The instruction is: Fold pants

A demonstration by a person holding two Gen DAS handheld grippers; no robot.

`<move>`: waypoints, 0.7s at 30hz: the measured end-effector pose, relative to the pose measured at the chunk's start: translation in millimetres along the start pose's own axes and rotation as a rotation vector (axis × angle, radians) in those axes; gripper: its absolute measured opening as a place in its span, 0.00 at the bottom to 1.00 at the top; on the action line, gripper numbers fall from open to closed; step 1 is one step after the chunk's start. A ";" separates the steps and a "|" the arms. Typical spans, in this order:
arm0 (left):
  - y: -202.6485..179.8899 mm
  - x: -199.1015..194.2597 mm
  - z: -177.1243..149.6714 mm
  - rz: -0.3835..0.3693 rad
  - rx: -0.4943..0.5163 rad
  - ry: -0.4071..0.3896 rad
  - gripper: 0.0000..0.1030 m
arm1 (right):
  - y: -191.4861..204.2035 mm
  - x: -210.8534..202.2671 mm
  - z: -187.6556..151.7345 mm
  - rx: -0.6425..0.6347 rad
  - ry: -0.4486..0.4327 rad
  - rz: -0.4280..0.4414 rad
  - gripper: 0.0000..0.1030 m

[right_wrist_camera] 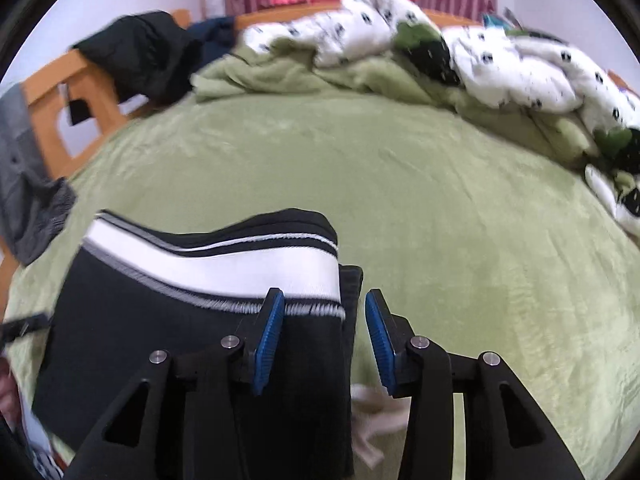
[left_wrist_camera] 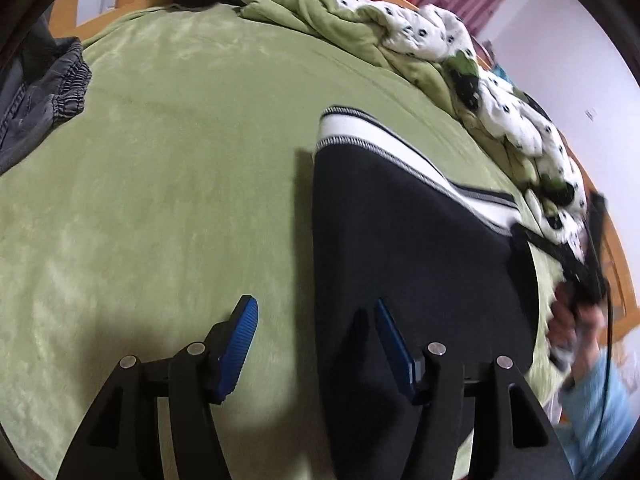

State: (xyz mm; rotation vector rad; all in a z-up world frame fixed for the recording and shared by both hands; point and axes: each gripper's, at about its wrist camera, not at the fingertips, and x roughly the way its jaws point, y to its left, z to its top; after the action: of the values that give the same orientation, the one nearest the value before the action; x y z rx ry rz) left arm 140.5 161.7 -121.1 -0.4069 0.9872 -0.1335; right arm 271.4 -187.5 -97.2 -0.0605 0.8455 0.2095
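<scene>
The black pants (left_wrist_camera: 400, 248), with a broad white stripe edged in grey stitching, lie folded and flat on the green blanket (left_wrist_camera: 180, 160) that covers the bed. In the left wrist view the left gripper (left_wrist_camera: 316, 312) stands above the pants' left edge with its jaws apart; one blue pad is over bare blanket, the other over black cloth, and neither presses on anything. In the right wrist view the right gripper (right_wrist_camera: 325, 306) has its jaws apart too, straddling the pants' right edge near the end of the stripe; the cloth runs between the pads, though it seems loose rather than pinched. A pale, blurred scrap (right_wrist_camera: 376, 412) shows under the right gripper, too smeared to name. Farther off, a white spotted quilt (left_wrist_camera: 440, 36) is heaped along the far side of the bed, grey trousers (left_wrist_camera: 44, 92) lie at the left edge, and a dark garment (right_wrist_camera: 148, 52) hangs over the wooden bed frame (right_wrist_camera: 52, 92)
</scene>
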 end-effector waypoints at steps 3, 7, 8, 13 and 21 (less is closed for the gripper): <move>1.9 -11.9 -12.6 0.009 0.039 -0.002 0.57 | 1.2 19.2 9.1 0.050 0.007 0.040 0.19; 2.8 -27.4 -28.7 -0.001 0.077 -0.036 0.57 | 7.3 -14.1 20.1 0.023 -0.120 0.080 0.14; 2.2 -29.2 -31.6 -0.021 0.081 -0.032 0.57 | 2.9 -13.5 21.9 0.047 -0.122 0.080 0.14; -2.7 -39.4 -51.5 -0.119 0.124 0.021 0.57 | -8.1 35.0 0.7 0.050 -0.020 -0.066 0.21; -23.0 -44.1 -101.0 -0.098 0.280 0.027 0.59 | -11.8 -31.5 -14.4 0.098 -0.007 0.029 0.23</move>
State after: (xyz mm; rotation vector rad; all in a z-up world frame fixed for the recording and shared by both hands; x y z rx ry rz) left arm 33.9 125.9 -126.4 -0.1968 0.9597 -0.3617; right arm 243.0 -206.0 -83.6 0.0445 0.8489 0.1955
